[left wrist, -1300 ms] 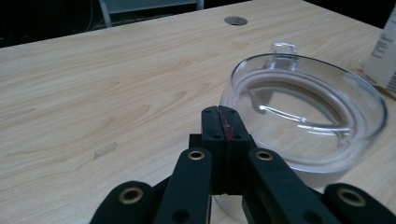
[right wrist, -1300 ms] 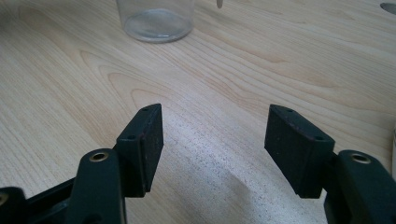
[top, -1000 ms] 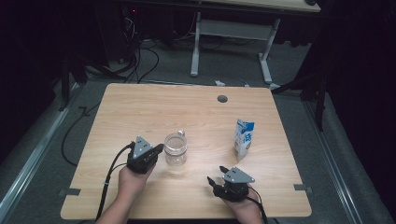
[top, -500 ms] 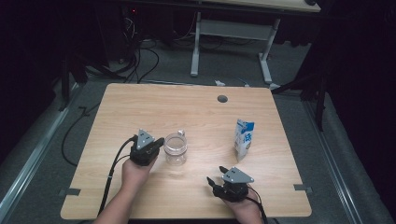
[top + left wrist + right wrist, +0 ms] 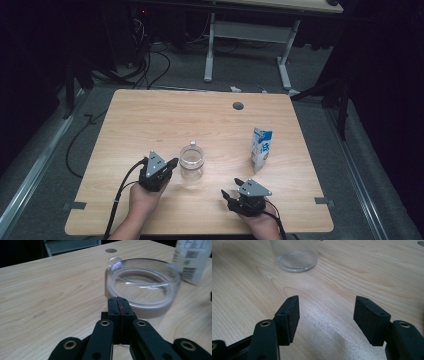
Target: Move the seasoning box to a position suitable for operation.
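On my left, the left gripper (image 5: 172, 162) rests low on the table (image 5: 150, 120) with its jaws pressed flat together and nothing between them; in the left gripper view its tip sits just beside the near wall of the glass jar (image 5: 143, 286), perhaps touching it, though I can't be sure from this angle. The jar stands upright and empty near the front middle of the table, between my two hands, with a small glass lug or spout on its rim, as best I can make out. I judge it stiff, smooth and slippery, light while empty, and breakable if knocked over or squeezed at the rim. I would open wide and take it across the lower wall, pads on opposite sides, rather than pinch the thin lip. Further right, the right gripper (image 5: 230, 189) lies on the table near the front edge, its jaws standing wide apart over bare wood, the jar well ahead of it in its own view. Beyond it, a milk carton (image 5: 261, 149) stands upright, apart from the jar.
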Tool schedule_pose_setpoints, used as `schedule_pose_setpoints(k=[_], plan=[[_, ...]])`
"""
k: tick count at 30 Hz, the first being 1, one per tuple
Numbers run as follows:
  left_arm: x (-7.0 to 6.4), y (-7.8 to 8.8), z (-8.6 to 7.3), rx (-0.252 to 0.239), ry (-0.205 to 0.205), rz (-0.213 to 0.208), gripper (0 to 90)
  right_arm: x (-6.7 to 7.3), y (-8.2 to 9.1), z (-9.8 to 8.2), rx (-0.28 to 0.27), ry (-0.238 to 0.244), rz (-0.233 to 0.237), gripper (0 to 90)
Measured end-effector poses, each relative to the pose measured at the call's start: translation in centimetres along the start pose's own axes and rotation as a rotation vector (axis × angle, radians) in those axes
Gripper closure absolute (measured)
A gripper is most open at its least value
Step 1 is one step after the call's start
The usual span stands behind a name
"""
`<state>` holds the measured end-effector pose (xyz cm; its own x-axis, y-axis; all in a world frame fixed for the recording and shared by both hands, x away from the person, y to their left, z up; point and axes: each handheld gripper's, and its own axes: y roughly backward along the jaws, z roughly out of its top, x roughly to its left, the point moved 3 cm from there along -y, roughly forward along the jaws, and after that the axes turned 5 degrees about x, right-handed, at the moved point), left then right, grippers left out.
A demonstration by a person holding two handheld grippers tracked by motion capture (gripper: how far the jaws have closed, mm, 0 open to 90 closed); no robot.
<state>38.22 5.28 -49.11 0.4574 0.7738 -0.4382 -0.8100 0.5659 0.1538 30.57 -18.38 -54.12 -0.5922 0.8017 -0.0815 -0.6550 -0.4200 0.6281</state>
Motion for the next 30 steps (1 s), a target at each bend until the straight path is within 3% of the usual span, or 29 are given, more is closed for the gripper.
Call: schedule_pose_setpoints(k=[4, 6, 11, 15, 22, 30], plan=[[0.8, -2.0, 0.5, 0.02, -0.01, 0.026, 90.0, 0.0, 0.0, 0.0, 0.002, 0.002, 0.001, 37.9], [0.8, -2.8, 0.7, 0.025, -0.013, 0.016, 90.0, 0.0, -0.1, 0.0, 0.004, 0.0, 0.0, 37.9], [1.1, -3.7, 0.8, 0.023, -0.006, 0.017, 90.0, -0.1, 0.1, -0.1, 0.0, 0.003, 0.002, 38.0], [0.6, -3.0, 0.5, 0.019, -0.009, 0.005, 90.0, 0.0, 0.0, -0.2, 0.006, 0.003, 0.0, 38.0], [-1.8, -0.9, -0.9, 0.022, -0.004, -0.045, 90.0, 0.1, -0.1, -0.1, 0.008, 0.006, 0.002, 38.1], [-3.4, 0.2, -2.1, 0.027, -0.007, -0.083, 90.0, 0.2, -0.2, -0.2, 0.01, 0.009, 0.0, 38.1]])
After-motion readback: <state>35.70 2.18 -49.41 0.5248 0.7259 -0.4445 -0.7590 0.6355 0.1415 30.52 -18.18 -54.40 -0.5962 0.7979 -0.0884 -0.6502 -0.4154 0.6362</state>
